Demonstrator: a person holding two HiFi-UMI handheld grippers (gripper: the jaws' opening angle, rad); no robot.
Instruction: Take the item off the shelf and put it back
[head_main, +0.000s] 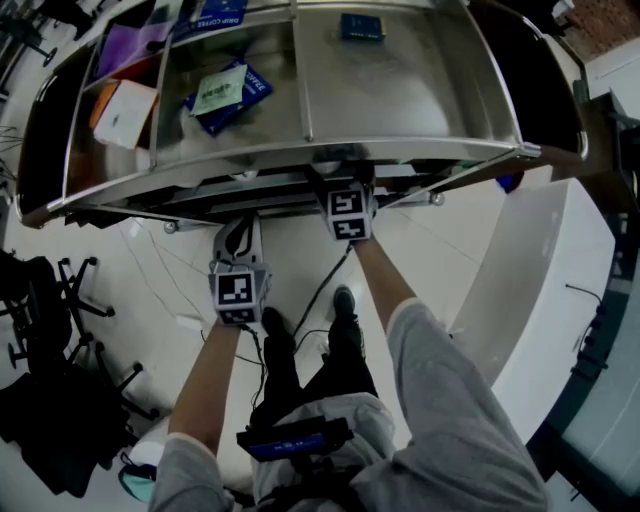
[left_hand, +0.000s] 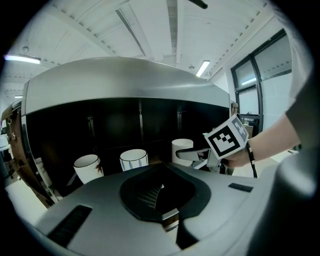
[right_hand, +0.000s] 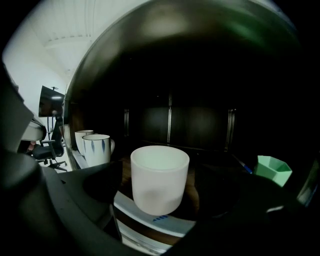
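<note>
The white cup (right_hand: 160, 177) stands upright on the shelf (head_main: 430, 155), squarely between the right gripper's (left_hand: 192, 155) 2 jaws. They are spread wide, clear of its sides, gripping nothing. 2 mugs (right_hand: 97, 149) stand farther left. The left gripper (head_main: 238, 235), jaws together and empty, hangs nearer, outside the shelf.

A blue coffee packet (head_main: 228, 93) lies with a white box (head_main: 125, 113) just to its left. A purple packet (head_main: 135, 45) sits farther back on the left, and a small dark blue box (head_main: 361, 27) is well apart at the far right. Down on the floor, black office chairs (head_main: 60, 300) stand at the left and a white counter (head_main: 540, 270) runs along the right. A blue-striped mug (right_hand: 97, 149) stands upright at the left with a white mug (right_hand: 82, 137) just behind it, and a green container (right_hand: 273, 170) sits at the right.
</note>
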